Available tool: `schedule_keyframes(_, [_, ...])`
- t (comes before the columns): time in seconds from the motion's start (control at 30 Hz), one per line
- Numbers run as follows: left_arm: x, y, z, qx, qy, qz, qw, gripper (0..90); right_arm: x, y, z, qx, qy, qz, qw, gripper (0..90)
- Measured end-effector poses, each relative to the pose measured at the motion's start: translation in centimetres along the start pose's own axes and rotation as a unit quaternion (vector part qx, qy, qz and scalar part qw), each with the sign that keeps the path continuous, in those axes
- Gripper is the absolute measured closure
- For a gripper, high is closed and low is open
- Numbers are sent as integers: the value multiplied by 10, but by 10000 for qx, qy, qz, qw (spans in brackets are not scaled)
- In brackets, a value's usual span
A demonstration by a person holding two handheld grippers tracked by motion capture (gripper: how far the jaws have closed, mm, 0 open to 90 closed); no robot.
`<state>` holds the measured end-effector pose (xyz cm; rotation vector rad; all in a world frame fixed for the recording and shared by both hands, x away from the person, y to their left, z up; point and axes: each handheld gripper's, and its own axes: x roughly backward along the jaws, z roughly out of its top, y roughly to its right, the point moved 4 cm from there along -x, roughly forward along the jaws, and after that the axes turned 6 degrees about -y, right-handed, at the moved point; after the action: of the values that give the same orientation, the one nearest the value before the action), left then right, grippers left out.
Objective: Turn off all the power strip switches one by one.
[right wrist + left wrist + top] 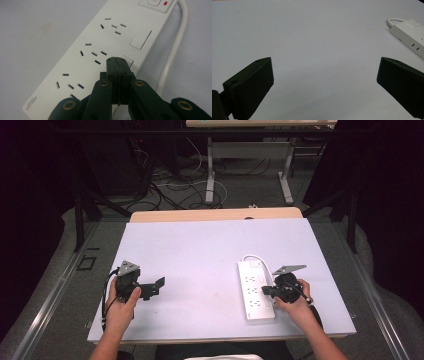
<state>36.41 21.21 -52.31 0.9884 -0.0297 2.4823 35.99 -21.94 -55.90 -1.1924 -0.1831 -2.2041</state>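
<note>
Lying flat at the lower right of the high view, the white power strip (256, 290) sits lengthwise on the pale table (200, 250), its cord (250, 257) looping off the far end. The right gripper (268, 290) hangs over the strip's right edge with its jaws pressed together, tips over a small rocker switch (127, 60) in the right gripper view; closed jaws make a blunt poker, so this looks set up for pressing that switch, though contact cannot be confirmed. The left gripper (159, 285), at lower left of the high view, is held well apart from the strip, jaws spread wide over bare table, likely just parked out of the way.
</note>
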Motion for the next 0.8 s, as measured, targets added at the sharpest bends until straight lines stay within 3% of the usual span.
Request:
schedule_keyframes(0.5, [1, 0, 0, 4, -15, -14, 10000, 10, 1, 2, 1, -9, -37, -15, 10000, 900])
schedule_keyframes(0.8, [1, 0, 0, 13, 6, -7, 10000, 9, 12, 0, 4, 10, 77, -19, 10000, 900])
